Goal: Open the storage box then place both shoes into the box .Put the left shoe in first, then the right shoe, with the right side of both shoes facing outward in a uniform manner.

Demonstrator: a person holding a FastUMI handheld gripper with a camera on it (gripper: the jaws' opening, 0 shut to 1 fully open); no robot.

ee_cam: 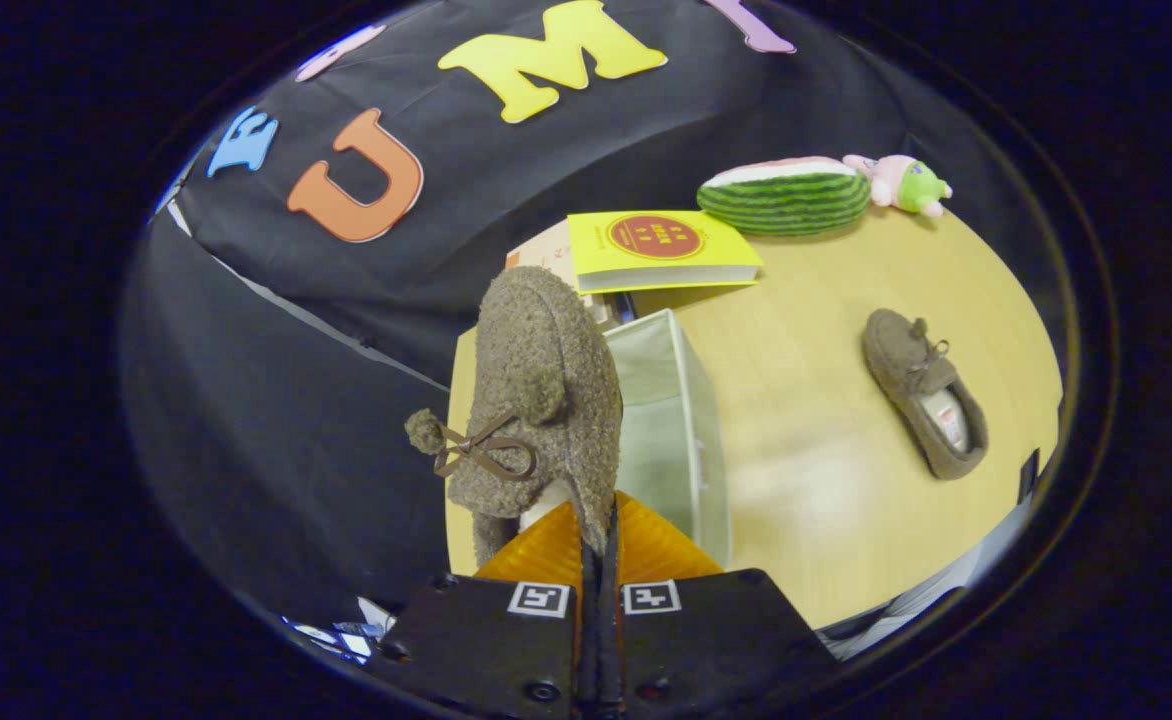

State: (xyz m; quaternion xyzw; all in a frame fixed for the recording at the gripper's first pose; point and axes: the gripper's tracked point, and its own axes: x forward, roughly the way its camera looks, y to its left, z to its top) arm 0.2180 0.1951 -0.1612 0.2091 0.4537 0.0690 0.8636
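Wooden desk, left to right: hand-held gripper clamped on fuzzy brown shoe, toe pointing away, just left of open storage box; second shoe lying well right.

The yellow paperback book lying on the pale wooden worktop, just beyond the pale fabric storage box, carries a round red seal on its cover with small yellow characters inside it — too small and blurred to read. Two square black-and-white coded markers sit on the dark body of the tool, one behind each finger — patterns, not letters. The tool's fingers are pressed together on the heel rim of the brown fuzzy left shoe. No readable wording stands on that shoe, nor on the brown fuzzy right shoe lying on the worktop.
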